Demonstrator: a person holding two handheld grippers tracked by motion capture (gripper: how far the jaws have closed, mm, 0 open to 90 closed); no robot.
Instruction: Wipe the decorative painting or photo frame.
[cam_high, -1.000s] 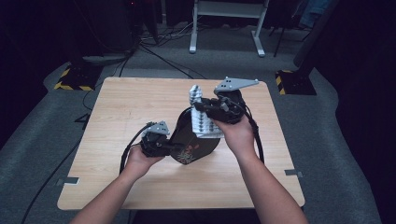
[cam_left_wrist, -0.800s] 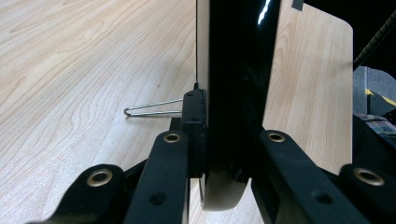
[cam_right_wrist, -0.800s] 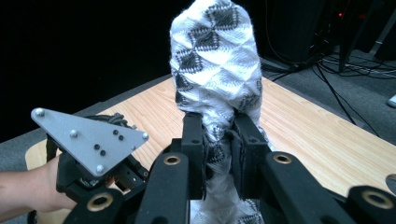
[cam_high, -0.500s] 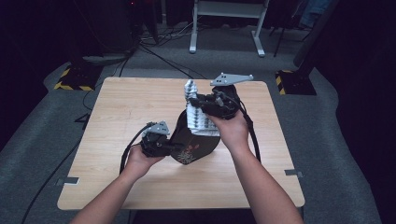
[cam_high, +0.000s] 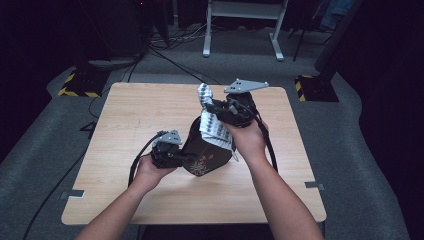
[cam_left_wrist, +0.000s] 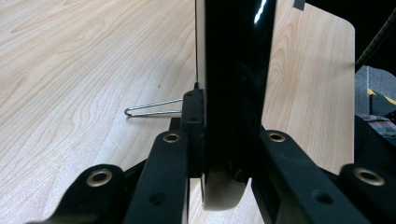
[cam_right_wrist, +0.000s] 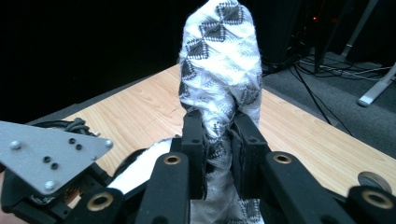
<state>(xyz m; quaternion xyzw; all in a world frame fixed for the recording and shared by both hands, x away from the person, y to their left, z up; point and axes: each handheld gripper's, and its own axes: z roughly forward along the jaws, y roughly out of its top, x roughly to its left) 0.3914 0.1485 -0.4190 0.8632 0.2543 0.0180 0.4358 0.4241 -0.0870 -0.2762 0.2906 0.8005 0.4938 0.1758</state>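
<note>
One wire clip (cam_left_wrist: 152, 108) beside black case (cam_left_wrist: 236, 79)

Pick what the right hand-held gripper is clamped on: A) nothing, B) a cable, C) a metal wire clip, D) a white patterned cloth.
D: in the right gripper view the right hand-held gripper pinches the white patterned cloth, which rises above its jaws.

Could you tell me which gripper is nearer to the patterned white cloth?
Right. The right gripper is clamped on the cloth; the left gripper grips the black pouch below it.
</note>
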